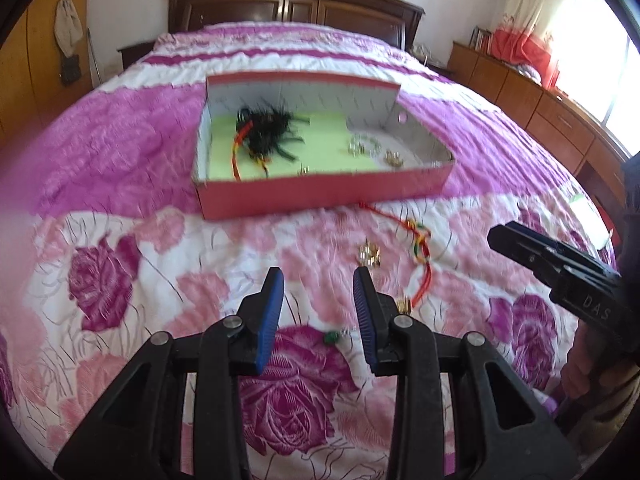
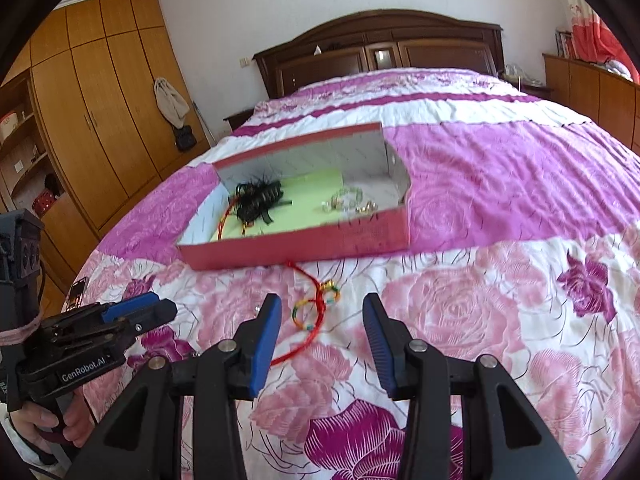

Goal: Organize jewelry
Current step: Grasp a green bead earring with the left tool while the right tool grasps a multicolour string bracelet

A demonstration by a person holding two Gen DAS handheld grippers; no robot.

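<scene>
A red cardboard box (image 1: 280, 200) (image 2: 304, 246) lies open on the flowered bedspread. Inside it are a black spiky hair piece (image 1: 266, 130) (image 2: 258, 200), a clear bead bracelet (image 1: 362, 146) (image 2: 346, 200) and a gold piece (image 1: 394, 158). In front of the box a red cord bracelet (image 1: 422, 252) (image 2: 316, 310) lies on the bed, with a gold ring cluster (image 1: 370, 257) beside it. Nearer me lie a small gold piece (image 1: 404, 305) and a green bead piece (image 1: 332, 337). My left gripper (image 1: 318, 280) (image 2: 160, 311) is open and holds nothing. My right gripper (image 2: 322, 304) (image 1: 500, 238) is open above the cord bracelet.
The bed (image 1: 120, 140) fills both views, with a dark headboard (image 2: 380, 48) at the far end. A wooden wardrobe (image 2: 92, 120) stands left and a low dresser (image 1: 540, 108) right. A phone (image 2: 77, 292) lies at the bed's left edge. A hand (image 2: 44, 424) holds the left gripper's handle.
</scene>
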